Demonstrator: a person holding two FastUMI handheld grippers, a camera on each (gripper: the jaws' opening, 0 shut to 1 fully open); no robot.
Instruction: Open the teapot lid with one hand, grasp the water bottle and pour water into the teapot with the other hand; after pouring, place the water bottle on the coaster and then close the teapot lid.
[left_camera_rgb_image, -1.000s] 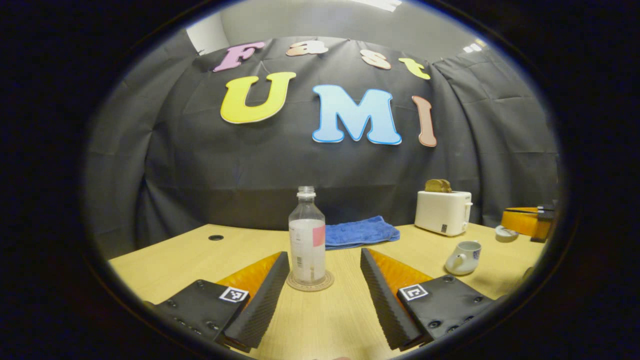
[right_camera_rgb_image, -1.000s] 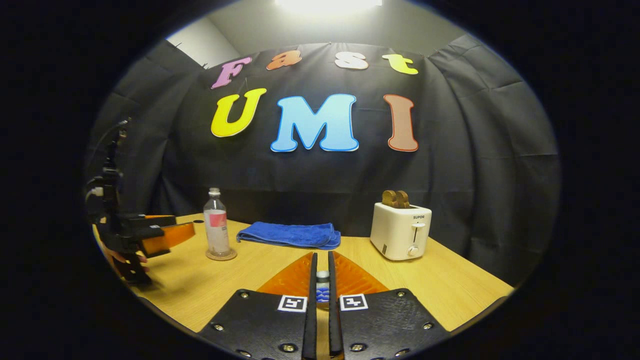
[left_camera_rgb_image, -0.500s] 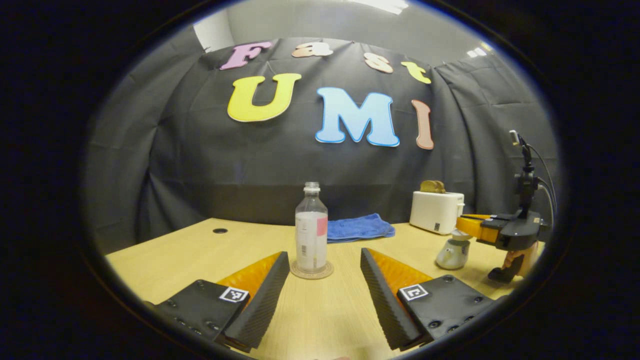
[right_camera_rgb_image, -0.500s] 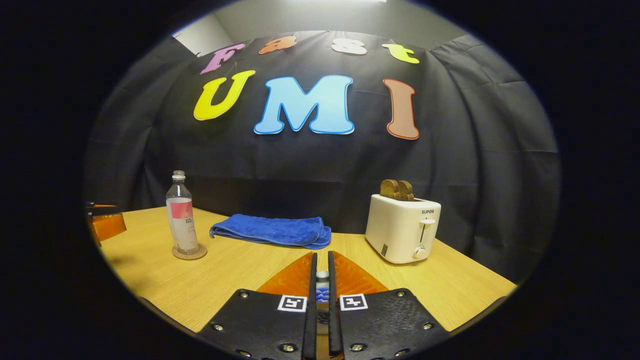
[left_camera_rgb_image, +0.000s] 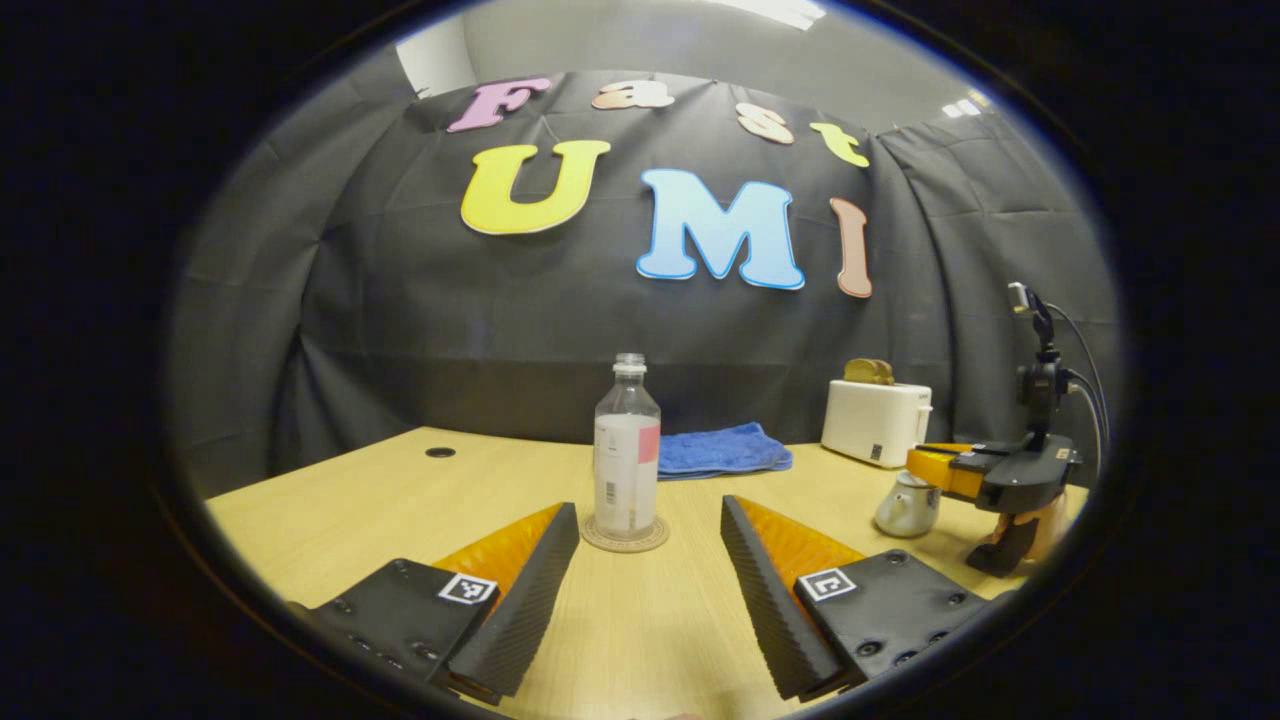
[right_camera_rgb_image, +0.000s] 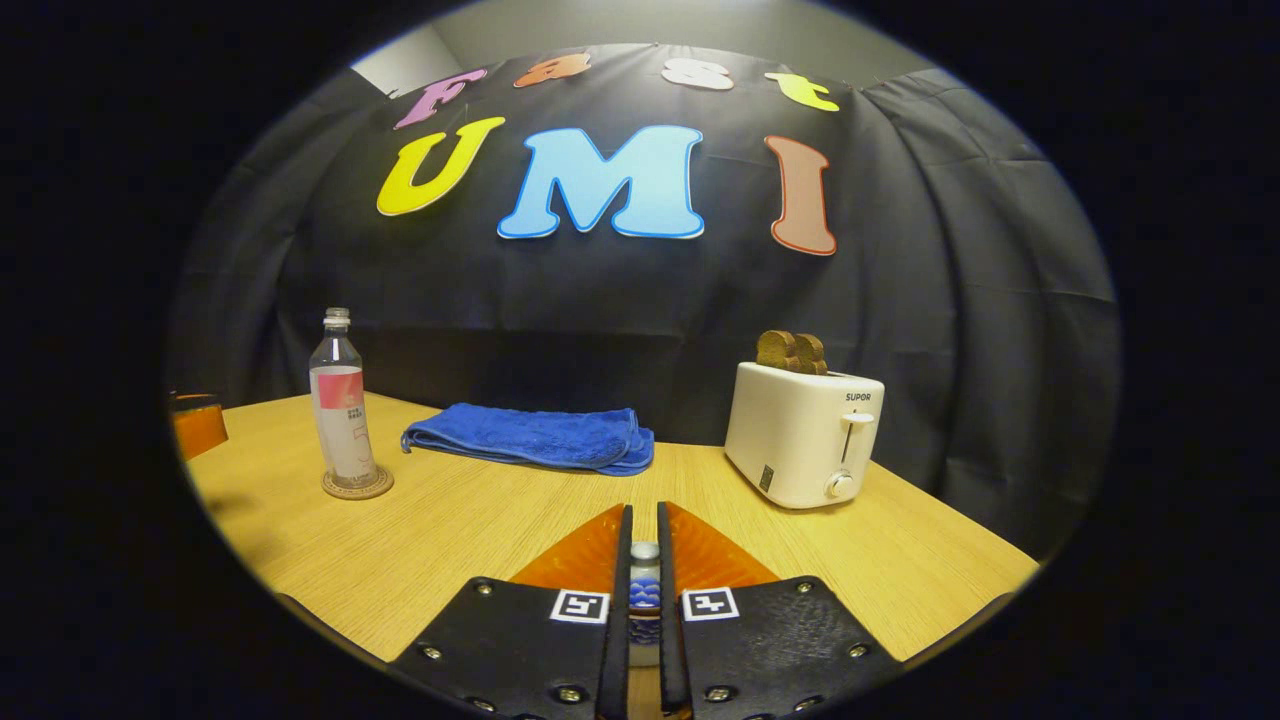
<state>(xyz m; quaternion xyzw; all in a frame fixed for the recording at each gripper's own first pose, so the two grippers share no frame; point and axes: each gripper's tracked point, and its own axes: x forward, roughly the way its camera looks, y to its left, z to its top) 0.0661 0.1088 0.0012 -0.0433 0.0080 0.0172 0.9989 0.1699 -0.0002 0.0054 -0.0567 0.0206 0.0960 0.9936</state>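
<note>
Two hand-held grippers are at work over the tabletop. The left hand-held gripper has its fingers wide apart, holding nothing; the water bottle stands upright on the round coaster just ahead of them. The right hand-held gripper has its fingers nearly together, clamped on the small lid knob. In the left gripper view it is directly above the teapot (a hand holds it). Behind lie a blue towel and a white toaster.
</note>
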